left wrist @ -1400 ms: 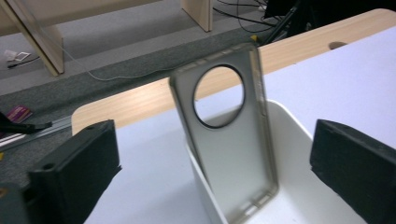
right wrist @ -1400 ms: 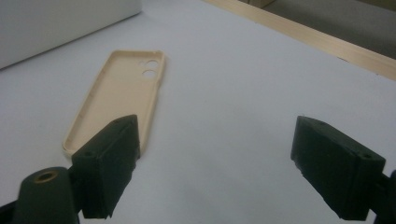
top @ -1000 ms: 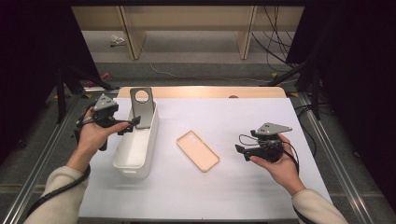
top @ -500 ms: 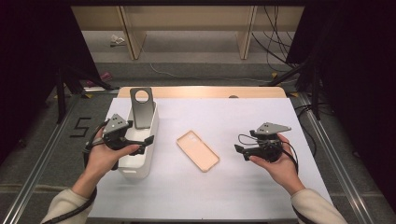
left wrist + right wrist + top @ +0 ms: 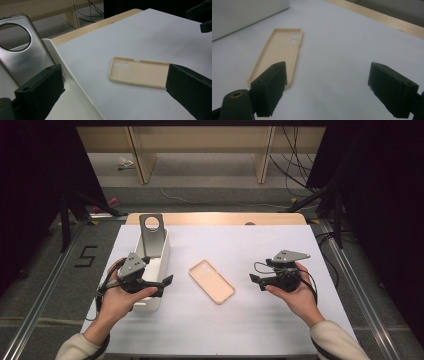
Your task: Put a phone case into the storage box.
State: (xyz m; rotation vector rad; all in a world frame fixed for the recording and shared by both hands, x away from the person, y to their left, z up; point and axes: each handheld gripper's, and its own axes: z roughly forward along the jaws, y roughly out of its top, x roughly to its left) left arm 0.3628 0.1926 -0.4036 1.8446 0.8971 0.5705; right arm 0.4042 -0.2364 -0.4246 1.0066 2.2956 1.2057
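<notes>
Judging from the layout, one grey phone case (image 5: 152, 236) is already stood in the white bin (image 5: 162, 262) at left, where the left claw (image 5: 161, 286) hangs wide. The beige phone case (image 5: 211, 281) lies mid-desk, ungrasped; the right claw (image 5: 256, 281) is held wide beside it.

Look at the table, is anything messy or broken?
Nothing looks broken or spilled. The tan phone case lies flat but slanted on the table, hollow side up. A grey phone case stands propped in the white box.
</notes>
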